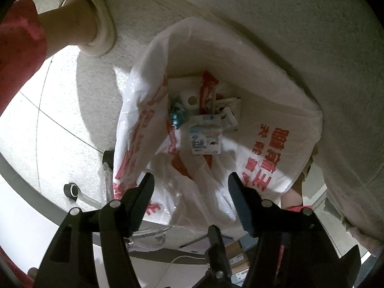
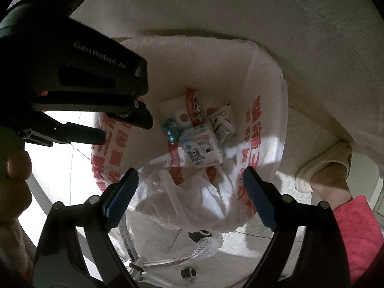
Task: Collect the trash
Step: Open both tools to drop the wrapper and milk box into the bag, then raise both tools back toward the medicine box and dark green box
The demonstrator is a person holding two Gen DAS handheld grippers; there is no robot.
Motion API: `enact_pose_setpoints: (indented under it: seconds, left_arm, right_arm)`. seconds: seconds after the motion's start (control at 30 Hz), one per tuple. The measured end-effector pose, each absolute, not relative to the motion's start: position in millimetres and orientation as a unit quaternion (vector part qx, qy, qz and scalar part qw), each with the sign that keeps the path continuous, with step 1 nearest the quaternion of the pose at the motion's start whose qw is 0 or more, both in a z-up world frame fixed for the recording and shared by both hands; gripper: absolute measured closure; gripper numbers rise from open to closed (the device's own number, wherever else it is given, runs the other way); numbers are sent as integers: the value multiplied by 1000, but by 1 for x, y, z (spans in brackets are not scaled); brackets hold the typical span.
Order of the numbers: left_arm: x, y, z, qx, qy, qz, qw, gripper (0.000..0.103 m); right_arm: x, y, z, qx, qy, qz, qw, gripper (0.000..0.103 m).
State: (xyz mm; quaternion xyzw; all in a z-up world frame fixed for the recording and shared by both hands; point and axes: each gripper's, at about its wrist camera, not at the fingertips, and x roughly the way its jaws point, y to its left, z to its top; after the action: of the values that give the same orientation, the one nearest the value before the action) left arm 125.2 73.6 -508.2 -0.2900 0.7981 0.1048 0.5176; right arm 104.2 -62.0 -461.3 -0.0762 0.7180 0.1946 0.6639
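Floor (image 1: 264, 4) of speckled pale tile fills both of my views, and on it sits the white plastic bag (image 1: 276, 110) printed with red characters, its mouth spread wide so I can look straight down inside. I judge it is kept open like this to let trash drop in freely. Above it I hold the left gripper (image 1: 189, 182) with its jaws spread wide and nothing between them, and the right gripper (image 2: 189, 184) the same, wide and empty, both hanging over the near rim of the bag. In the right wrist view the left gripper's black body reaches in from the upper left, close to the bag's edge; whether it touches the plastic I cannot tell. The collected trash lies at the bottom of the bag: a blue-and-white milk carton (image 1: 205, 141) nearest me, a red snack wrapper (image 1: 206, 91) behind it, a white piece with a round hole (image 1: 190, 99) beside that, and a small crumpled teal wrapper (image 1: 177, 116) to the left. My slippered foot (image 2: 321, 165) stands just beside the bag.
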Motion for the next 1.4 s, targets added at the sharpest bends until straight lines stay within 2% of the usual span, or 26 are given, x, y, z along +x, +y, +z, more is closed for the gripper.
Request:
enact_pose_setpoints:
  seconds: [0.27,0.5,0.63,0.8,0.93,1.03,1.23,1.4]
  left_arm:
    - [122,73,-497,-272,802,103,522,38]
    - [113,68,-444,-207,797,92,560,31]
    - [105,63,-398,-154,784,78,597,27]
    - [99,55,-332,-110,761,52,637,26]
    - [108,44,-275,-69,734,38,675,18]
    - [119,33,-230,-44,710,21,702,17]
    - [143,5,-175,-14,702,-10,712,16]
    - [162,-17,-141,11,691,-35,722,16]
  right_arm:
    - [102,-67,-444,-80,706,191,677,16]
    - [92,-79,-402,-83,689,196,693,16]
    - [80,-95,-357,-88,666,205,712,16]
    - [73,-127,-290,-79,634,225,736,16]
    - [86,-165,-217,-63,582,230,777,9]
    - [99,-186,-181,-63,554,228,798,8]
    - [129,-221,-114,-88,491,237,834,7]
    - [166,-235,-84,-117,464,255,840,7]
